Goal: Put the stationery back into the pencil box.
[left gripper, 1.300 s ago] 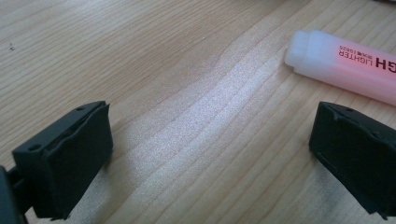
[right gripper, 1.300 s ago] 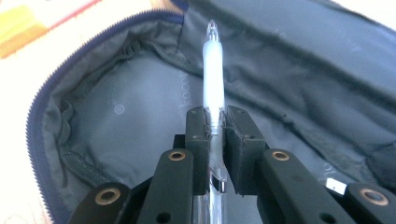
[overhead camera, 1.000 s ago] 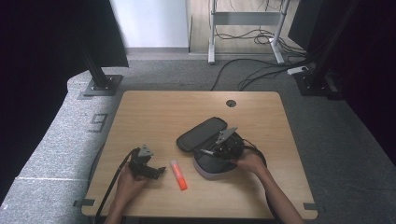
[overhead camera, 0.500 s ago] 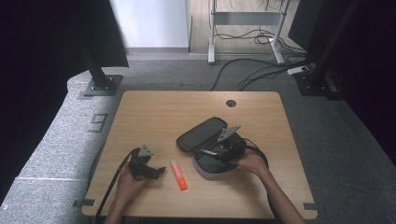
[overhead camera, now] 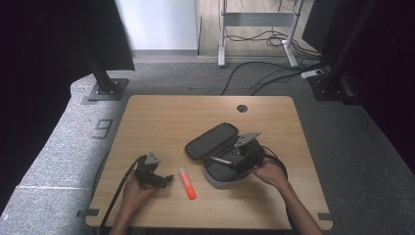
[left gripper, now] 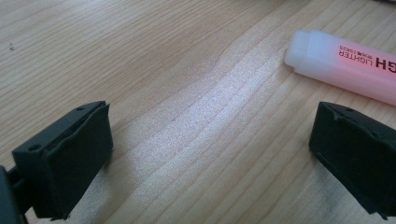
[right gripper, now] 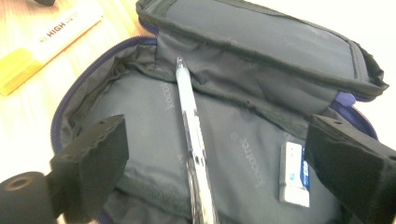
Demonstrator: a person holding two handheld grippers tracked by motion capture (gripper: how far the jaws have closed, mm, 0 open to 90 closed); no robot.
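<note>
My right gripper (overhead camera: 226, 159) hung just over the open pencil case (overhead camera: 222, 175), and its jaws had just been opening; they stood wide, with nothing pressed between the pads. A clear pen (right gripper: 192, 140) lay loose along the grey lining below them, its tip toward the hinge, and a small white eraser (right gripper: 294, 174) sat beside it in the same compartment. As I judged it, the pen was delivered, so the careful thing was to lift straight up and clear of the zip edge before swinging away, lest a jaw catch the fabric and drag the case. My left gripper (overhead camera: 164, 179) rested low on the table, jaws spread and holding nothing, with the orange highlighter (overhead camera: 186, 183) lying flat just beside it, near but untouched. I reckoned that marker was next, best taken across its middle so it would not pivot. The case's lid (overhead camera: 211, 140) was folded open toward the far side. The wooden table (overhead camera: 161, 117) was pale, with a round cable hole (overhead camera: 242, 108) near its far edge. Around it lay grey carpet (overhead camera: 58, 147), dark stands and loose cables (overhead camera: 254, 78).
</note>
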